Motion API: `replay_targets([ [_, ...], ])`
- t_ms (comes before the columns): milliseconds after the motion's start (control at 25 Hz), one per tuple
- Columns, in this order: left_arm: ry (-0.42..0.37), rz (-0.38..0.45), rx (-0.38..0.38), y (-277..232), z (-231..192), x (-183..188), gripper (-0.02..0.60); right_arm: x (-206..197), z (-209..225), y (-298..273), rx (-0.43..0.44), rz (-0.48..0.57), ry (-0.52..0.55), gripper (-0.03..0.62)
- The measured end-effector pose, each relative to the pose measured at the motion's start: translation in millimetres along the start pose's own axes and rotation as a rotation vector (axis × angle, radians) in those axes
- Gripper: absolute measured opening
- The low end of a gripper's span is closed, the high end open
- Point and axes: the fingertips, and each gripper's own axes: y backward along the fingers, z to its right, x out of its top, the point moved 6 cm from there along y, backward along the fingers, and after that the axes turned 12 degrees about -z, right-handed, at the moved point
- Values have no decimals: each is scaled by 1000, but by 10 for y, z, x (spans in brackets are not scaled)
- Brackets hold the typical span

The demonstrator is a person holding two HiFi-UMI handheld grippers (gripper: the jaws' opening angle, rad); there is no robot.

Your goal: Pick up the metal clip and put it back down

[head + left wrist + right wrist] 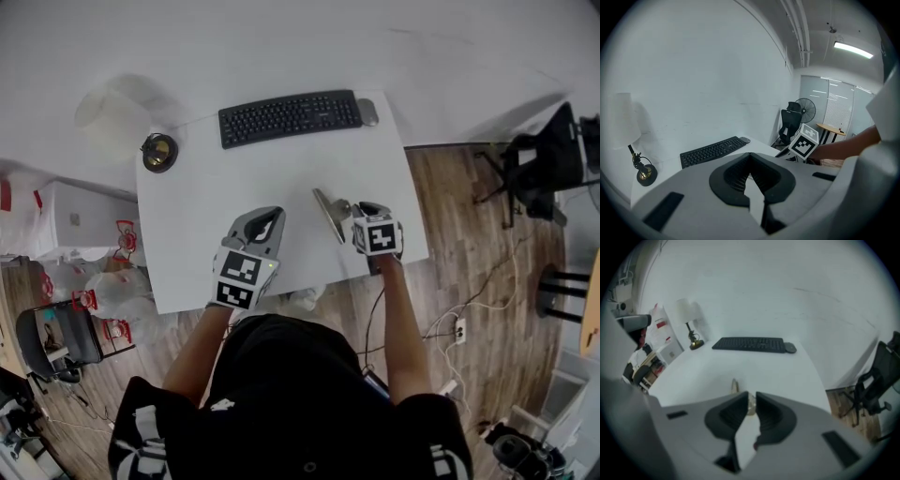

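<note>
Metal clip [328, 214] on table [234, 187], end pinched — between right hand-held gripper [349, 208] tips

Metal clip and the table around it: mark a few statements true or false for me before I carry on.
1. The metal clip is between the fingers of the right gripper. True.
2. The left gripper holds the mouse. False: its fingers are together with nothing between them, and the mouse lies on the table by the right end of the keyboard.
3. The keyboard lies along the table's far edge, by the wall. True.
4. The lamp stands to the right of the keyboard. False: it stands to the keyboard's left, at the table's far left corner.
</note>
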Motion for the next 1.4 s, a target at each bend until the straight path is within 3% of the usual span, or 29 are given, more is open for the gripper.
replay_targets([
  [520,-21,57,-50,36,31,200,21,203,-215,815,-42,208,22,35],
  [1120,-107,159,-35,277,26,603,21,490,-532,1866,-112,504,17,35],
  [1400,-152,202,-32,385,60,797,21,576,-597,2195,-134,589,23,35],
])
